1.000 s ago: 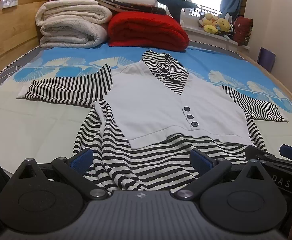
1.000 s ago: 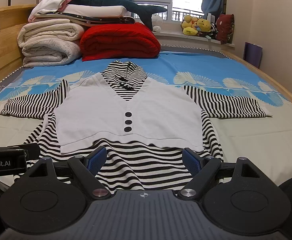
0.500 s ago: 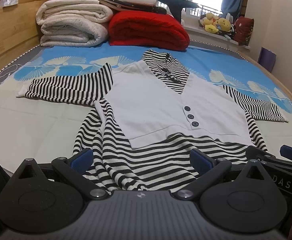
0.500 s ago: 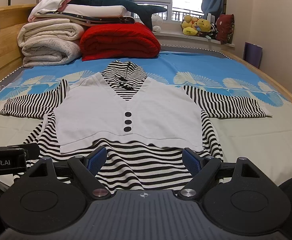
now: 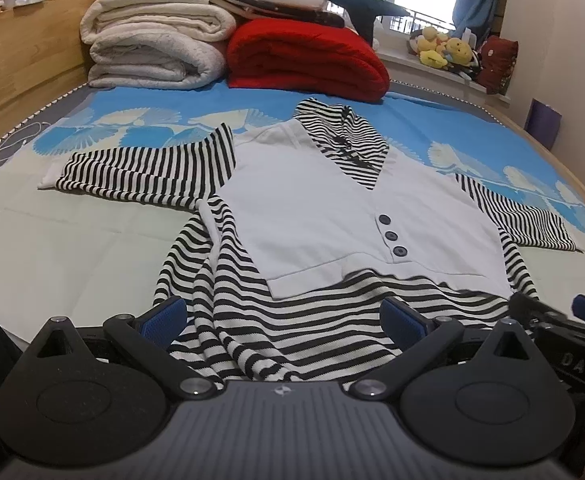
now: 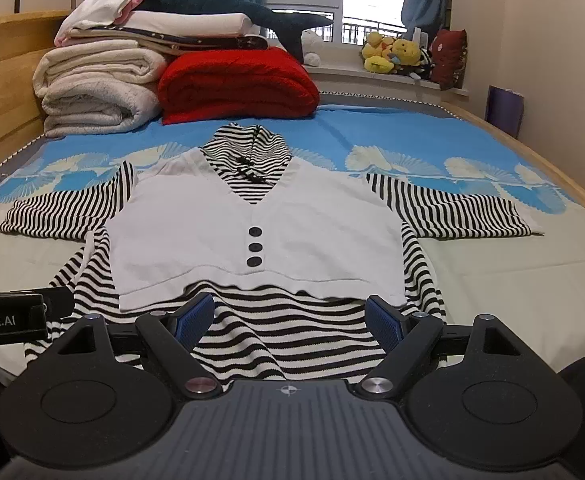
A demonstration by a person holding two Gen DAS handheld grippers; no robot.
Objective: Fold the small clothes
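Observation:
A small black-and-white striped top with a white vest front and three dark buttons [image 5: 348, 220] [image 6: 252, 224] lies flat, face up, on the bed, both sleeves spread sideways. Its striped hem is rumpled at the near left. My left gripper [image 5: 282, 318] is open, its blue pads wide apart just above the near hem, at the garment's left half. My right gripper [image 6: 290, 318] is open over the near hem at the middle. Neither holds cloth. The right gripper's body shows at the right edge of the left wrist view [image 5: 564, 336].
The bed has a blue and pale patterned sheet [image 6: 492, 276]. Folded cream blankets [image 6: 96, 88] and a red blanket [image 6: 236, 84] are stacked at the far end, with a plush shark on top. A wooden bed frame [image 5: 20, 64] runs along the left. Plush toys sit on the windowsill [image 6: 392, 54].
Almost nothing has changed. The left wrist view has shifted very slightly; the garment and both open grippers stay where they were.

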